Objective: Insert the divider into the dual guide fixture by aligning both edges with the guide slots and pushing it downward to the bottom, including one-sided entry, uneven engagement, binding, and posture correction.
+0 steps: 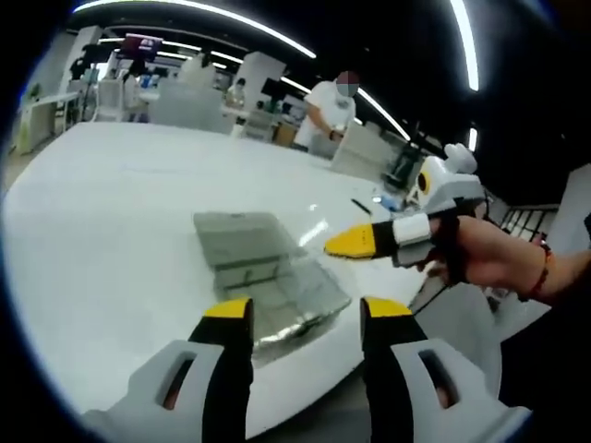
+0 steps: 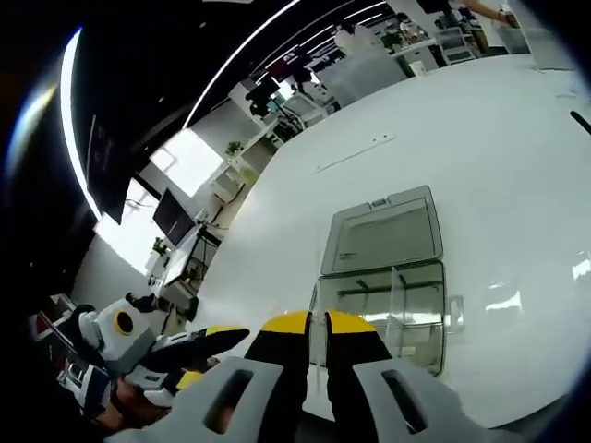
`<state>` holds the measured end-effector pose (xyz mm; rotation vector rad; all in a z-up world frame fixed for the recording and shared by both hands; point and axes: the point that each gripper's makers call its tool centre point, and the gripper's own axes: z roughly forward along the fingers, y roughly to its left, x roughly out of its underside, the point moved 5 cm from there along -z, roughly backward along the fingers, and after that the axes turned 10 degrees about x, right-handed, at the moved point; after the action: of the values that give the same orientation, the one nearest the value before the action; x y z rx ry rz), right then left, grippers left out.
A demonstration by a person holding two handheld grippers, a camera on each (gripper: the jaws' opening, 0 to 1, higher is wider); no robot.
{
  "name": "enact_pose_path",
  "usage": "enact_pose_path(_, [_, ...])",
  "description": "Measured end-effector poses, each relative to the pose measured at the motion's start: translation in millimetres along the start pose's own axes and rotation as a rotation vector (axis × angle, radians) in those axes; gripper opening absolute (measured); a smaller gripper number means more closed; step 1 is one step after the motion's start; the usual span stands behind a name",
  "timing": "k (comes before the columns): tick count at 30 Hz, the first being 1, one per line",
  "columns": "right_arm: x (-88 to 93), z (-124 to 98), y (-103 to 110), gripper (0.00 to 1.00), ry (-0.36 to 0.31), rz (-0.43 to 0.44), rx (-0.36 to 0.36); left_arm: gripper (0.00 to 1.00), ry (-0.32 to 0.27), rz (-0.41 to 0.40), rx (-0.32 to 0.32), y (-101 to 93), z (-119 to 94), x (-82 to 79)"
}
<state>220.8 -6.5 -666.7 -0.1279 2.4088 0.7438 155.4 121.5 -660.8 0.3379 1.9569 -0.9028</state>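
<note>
While both grippers hover above it, a wide white table (image 1: 111, 203) carries a clear plastic box: the fixture (image 1: 286, 291) with its flat lid (image 1: 242, 238) lying open at its 12 o'clock side in the left gripper view. Bare white top runs off at 9 and 11 o'clock; table edge curves close under the jaws at 6. Open office beyond, ceiling light strips, desks and monitors at 10 o'clock, a person (image 1: 328, 106) in white standing at 1 o'clock past the far edge.

Left gripper (image 1: 305, 309): jaws wide apart, nothing between, just short of the fixture's near edge. Right gripper (image 1: 355, 242) enters at 3 o'clock, held in a hand (image 1: 494, 258), tips over the fixture's right side.

In the right gripper view, right gripper (image 2: 309, 321) jaws narrow, a thin clear divider (image 2: 399, 297) ahead of them inside the fixture (image 2: 388, 305); whether they pinch anything, cannot tell. Lid (image 2: 380, 231) at 12; left gripper (image 2: 208, 340) at 8 o'clock
</note>
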Motion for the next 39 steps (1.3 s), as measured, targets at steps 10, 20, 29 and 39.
enact_pose_path(10, [4.8,11.9,0.2,0.01,0.054,-0.022,0.088,0.5,-0.002,0.015,0.051,12.3,-2.6,0.1])
enact_pose_path(20, [8.7,23.2,-4.3,0.01,0.1,-0.042,0.15,0.54,0.014,0.03,0.076,17.9,-0.5,7.9])
enact_pose_path(29, [8.6,29.3,-1.4,0.01,0.123,-0.049,0.165,0.63,-0.004,0.059,0.116,20.1,7.2,3.1])
enact_pose_path(39, [9.7,35.7,-0.6,0.01,0.169,-0.067,0.197,0.71,-0.037,0.076,0.143,26.4,4.9,1.5])
